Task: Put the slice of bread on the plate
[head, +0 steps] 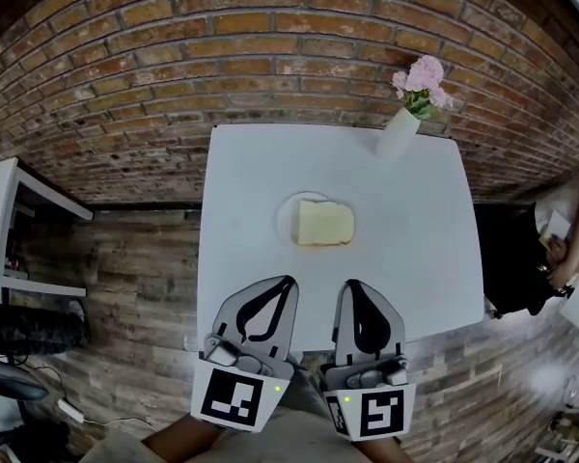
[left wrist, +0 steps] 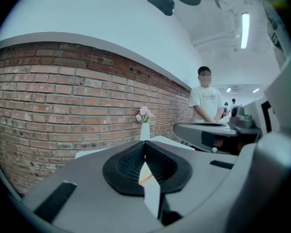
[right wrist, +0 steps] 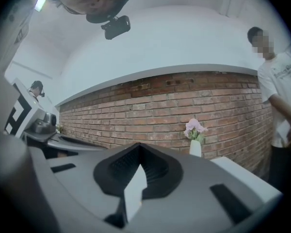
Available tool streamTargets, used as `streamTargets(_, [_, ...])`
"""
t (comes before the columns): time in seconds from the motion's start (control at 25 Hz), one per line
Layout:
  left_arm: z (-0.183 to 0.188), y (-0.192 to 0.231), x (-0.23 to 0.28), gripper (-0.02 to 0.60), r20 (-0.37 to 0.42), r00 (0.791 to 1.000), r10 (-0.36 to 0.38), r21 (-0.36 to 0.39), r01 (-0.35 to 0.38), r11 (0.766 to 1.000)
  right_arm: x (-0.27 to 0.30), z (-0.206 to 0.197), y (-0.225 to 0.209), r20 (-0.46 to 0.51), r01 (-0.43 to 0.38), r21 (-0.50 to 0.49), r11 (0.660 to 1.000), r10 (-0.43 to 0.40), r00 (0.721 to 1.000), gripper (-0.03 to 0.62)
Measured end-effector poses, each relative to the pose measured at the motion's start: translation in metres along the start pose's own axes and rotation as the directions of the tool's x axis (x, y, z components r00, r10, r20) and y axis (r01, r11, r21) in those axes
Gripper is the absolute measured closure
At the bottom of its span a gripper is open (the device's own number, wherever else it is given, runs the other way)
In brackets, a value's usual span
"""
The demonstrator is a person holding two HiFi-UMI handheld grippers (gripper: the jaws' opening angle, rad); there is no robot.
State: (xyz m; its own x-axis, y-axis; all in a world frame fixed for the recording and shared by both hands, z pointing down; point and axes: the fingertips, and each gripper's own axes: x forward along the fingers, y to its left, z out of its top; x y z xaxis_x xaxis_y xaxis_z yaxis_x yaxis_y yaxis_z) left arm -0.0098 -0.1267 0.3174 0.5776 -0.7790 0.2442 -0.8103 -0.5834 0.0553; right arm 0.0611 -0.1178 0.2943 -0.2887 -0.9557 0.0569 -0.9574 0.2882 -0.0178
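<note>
A pale slice of bread (head: 324,223) lies flat on a small white plate (head: 285,216) in the middle of the white table (head: 251,172). Both grippers hang side by side over the table's near edge, short of the plate and pointing toward it. My left gripper (head: 289,281) has its tips together and holds nothing; in the left gripper view the left gripper (left wrist: 144,142) shows its jaws meeting at the tip. My right gripper (head: 351,285) is likewise shut and empty, and in its own view the right gripper (right wrist: 138,145) points level at the brick wall.
A white vase of pink flowers (head: 402,123) stands at the table's far right corner, against the brick wall (head: 270,56). A person (right wrist: 276,96) stands to the right of the table. A white shelf (head: 0,220) is at the left, above a wood floor.
</note>
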Motion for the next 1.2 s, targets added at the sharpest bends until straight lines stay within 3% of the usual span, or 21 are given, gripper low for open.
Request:
streamTargets(0.56, [0.01, -0.029, -0.055, 0.572, 0.05, 0.998, -0.041, 0.018, 0.04, 0.999, -0.056, 0.005, 0.038, -0.001, -0.009, -0.026, 1.0, 0.009, 1.0, 0.586])
streamTargets(1.2, [0.016, -0.037, -0.071, 0.572, 0.068, 0.996, -0.059, 0.035, 0.056, 0.998, -0.067, 0.013, 0.048, 0.013, 0.004, -0.038, 0.999, -0.003, 1.0, 0.587])
